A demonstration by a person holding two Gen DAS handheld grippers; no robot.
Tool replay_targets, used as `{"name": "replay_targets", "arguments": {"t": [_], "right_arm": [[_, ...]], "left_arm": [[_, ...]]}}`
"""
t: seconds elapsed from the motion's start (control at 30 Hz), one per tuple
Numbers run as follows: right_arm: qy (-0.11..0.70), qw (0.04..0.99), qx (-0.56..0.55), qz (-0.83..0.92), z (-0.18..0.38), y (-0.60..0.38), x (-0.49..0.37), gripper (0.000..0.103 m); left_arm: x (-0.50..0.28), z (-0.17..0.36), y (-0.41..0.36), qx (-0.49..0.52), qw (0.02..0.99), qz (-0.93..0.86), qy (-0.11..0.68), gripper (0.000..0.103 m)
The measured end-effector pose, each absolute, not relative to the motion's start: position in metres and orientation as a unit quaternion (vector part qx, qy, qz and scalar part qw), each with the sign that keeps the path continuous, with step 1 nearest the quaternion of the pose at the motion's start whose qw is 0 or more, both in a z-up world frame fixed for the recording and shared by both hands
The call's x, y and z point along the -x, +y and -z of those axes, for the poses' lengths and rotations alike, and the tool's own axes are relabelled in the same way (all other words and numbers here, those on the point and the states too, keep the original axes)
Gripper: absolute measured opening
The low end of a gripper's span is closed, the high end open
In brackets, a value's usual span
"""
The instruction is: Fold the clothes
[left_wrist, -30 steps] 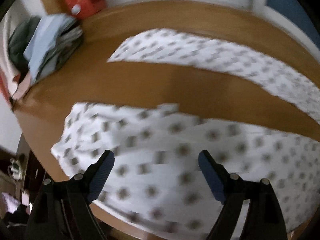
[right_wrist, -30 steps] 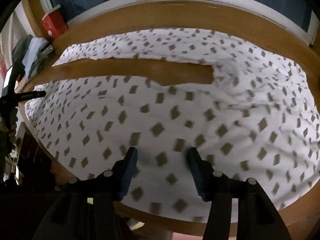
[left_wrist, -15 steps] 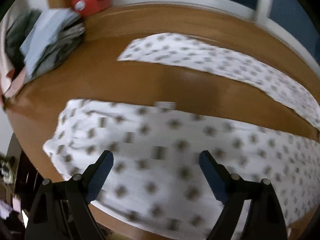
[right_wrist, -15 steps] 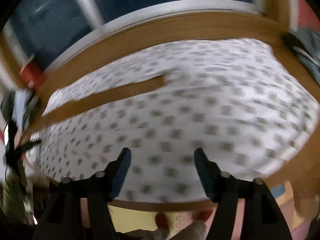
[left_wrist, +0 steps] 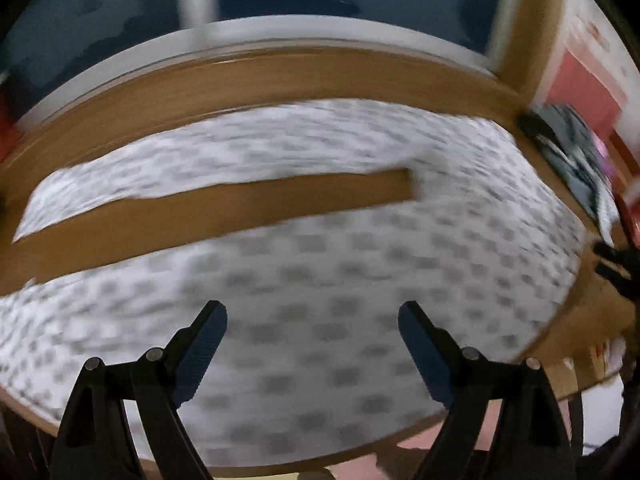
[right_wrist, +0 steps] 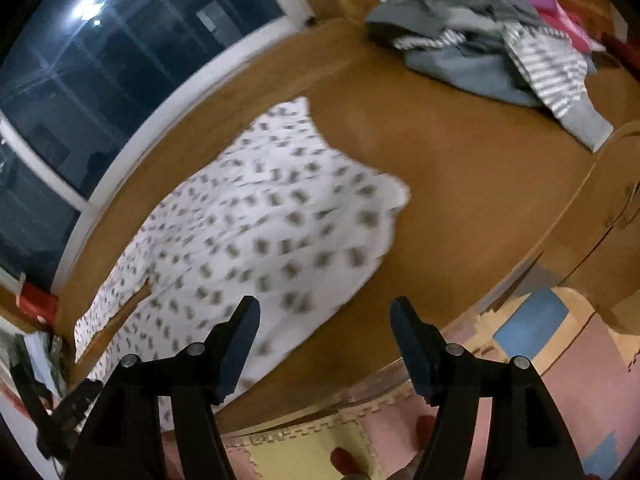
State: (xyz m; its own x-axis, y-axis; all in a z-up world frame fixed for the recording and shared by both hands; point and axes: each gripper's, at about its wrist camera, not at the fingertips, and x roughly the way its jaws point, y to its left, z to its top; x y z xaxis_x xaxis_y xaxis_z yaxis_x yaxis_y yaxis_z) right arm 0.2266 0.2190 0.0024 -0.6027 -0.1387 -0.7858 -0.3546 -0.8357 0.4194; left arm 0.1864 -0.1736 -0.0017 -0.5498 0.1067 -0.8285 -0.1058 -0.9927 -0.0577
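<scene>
Folding had not begun: your left gripper (left_wrist: 312,344) and right gripper (right_wrist: 324,340) hung spread and empty over the flat, unfolded spotted trousers (left_wrist: 360,280), pile (right_wrist: 500,52) untouched far right.

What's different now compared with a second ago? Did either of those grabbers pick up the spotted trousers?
No. Both cameras swung to the right: the left gripper now looks across the patterned trousers toward the waist end, and the right gripper has turned past that end, bringing the pile of unfolded clothes into view. Both grippers stayed open and empty, and the trousers stayed flat on the wooden table.
</scene>
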Motion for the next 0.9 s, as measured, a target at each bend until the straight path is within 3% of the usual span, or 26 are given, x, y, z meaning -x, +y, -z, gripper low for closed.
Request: {"name": "replay_targets", "arguments": {"t": [0.17,0.33,0.4,0.43,0.47,0.7,0.9], "right_arm": [[0.321,0.023,0.458,-0.829,0.014,0.258,-0.206,0.068],[0.306,-0.035,0.474,-0.825,0.013,0.258,-0.182,0.067],[0.303,-0.055,0.481,-0.821,0.012,0.254,-0.175,0.049],[0.303,-0.062,0.483,-0.819,0.013,0.252,-0.173,0.022],[0.302,-0.066,0.485,-0.818,0.012,0.25,-0.171,0.007],[0.339,-0.093,0.48,-0.804,-0.003,0.255,-0.17,0.007],[0.301,-0.101,0.464,-0.827,-0.017,0.25,-0.173,0.007]], "left_arm": [[-0.181,0.011,-0.079,0.473,0.12,-0.873,0.024,0.087],[-0.179,0.018,-0.017,0.472,0.156,-0.867,0.041,0.087],[-0.178,0.017,0.002,0.471,0.17,-0.864,0.046,0.087],[-0.177,0.017,0.01,0.47,0.178,-0.863,0.05,0.087],[-0.176,0.016,0.02,0.467,0.187,-0.863,0.056,0.087],[-0.162,0.014,0.07,0.437,0.253,-0.858,0.092,0.087],[-0.15,0.03,0.107,0.422,0.283,-0.851,0.13,0.086]]}}
